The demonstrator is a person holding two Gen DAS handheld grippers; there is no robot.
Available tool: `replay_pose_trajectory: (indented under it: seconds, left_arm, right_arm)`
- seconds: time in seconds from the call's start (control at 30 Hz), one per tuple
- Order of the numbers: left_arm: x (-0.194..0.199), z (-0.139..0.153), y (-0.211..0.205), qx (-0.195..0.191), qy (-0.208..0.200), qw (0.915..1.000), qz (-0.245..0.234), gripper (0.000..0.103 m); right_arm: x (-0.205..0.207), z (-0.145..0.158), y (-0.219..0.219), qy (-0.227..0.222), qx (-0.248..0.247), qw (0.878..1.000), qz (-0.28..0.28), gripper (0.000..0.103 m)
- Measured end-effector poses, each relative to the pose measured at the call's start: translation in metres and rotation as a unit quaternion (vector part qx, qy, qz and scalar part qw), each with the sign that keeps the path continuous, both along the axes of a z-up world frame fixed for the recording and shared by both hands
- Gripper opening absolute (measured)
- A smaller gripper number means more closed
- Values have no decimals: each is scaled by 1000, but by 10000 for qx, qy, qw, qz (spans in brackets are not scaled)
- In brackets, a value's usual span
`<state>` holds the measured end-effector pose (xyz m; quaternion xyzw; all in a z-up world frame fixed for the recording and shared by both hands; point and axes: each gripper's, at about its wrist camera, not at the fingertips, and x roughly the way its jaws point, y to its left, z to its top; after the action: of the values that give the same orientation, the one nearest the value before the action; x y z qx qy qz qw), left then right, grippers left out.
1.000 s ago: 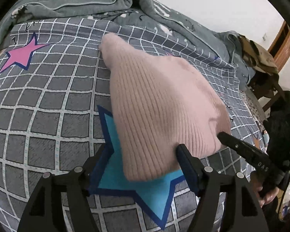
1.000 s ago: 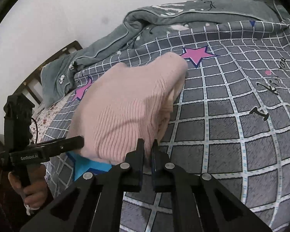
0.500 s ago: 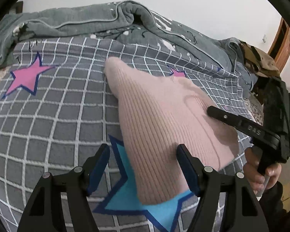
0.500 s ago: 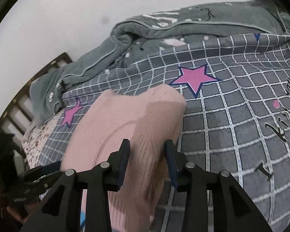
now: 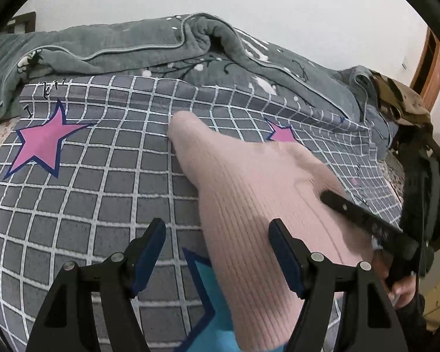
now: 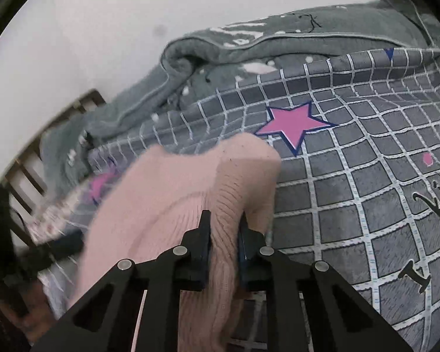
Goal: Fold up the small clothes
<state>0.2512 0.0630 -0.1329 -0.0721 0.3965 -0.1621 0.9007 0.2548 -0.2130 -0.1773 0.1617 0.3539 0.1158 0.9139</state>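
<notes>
A pink ribbed knit hat (image 5: 249, 205) is being supported by a bed, on its grey checked bedspread (image 5: 102, 176), toward the near edge, with its closed tip pointing at the far edge. Its near end is lying over a blue star (image 5: 205, 287) printed on the bedspread. The left gripper (image 5: 217, 252) is being held with its jaws spread wide and nothing between them; the hat's near part is being seen between and beyond its fingers. The right gripper (image 6: 223, 234) is being pressed nearly closed on a raised fold of the pink ribbed knit hat (image 6: 190, 193), with the knit pinched between its fingers. A rumpled grey blanket (image 5: 132, 47) is being carried along the far edge of the bed. A pink star (image 6: 293, 123) is being shown just beyond the hat's tip.
</notes>
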Motion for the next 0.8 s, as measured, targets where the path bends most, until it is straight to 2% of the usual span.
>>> replay_pose_trajectory:
  seconds: [0.13, 0.2, 0.33, 0.43, 0.53, 0.6, 0.67, 0.73, 0.8]
  left_arm:
    - [22, 0, 9, -255, 133, 9995, 112, 71]
    - [36, 0, 12, -390, 204, 9989, 180, 71]
    - [60, 5, 7, -427, 289, 9983, 262, 70]
    - [78, 11, -3, -375, 284, 9984, 322, 69]
    - [95, 12, -12, -29, 162, 9985, 518, 69]
    - [106, 9, -13, 68, 159, 9979, 627, 65]
    - [114, 5, -11, -60, 118, 9975, 697, 44]
    - [117, 3, -9, -290, 43, 9981, 535, 38]
    - [116, -1, -12, -414, -96, 9988, 250, 37]
  right_arm:
    - [1, 11, 2, -48, -246, 9996, 86, 31]
    - [4, 17, 1, -130, -386, 9992, 62, 32]
    - [18, 20, -2, -104, -548, 9984, 83, 35]
    - [32, 17, -6, -1, -483, 9987, 149, 36]
    - [46, 11, -11, 28, -416, 9990, 154, 36]
    - [51, 4, -12, 32, -421, 9990, 128, 36]
    - [54, -3, -16, 26, -343, 9994, 85, 36]
    - [58, -11, -23, 125, -135, 9998, 68, 36]
    - [61, -15, -31, 206, 126, 9997, 41, 36]
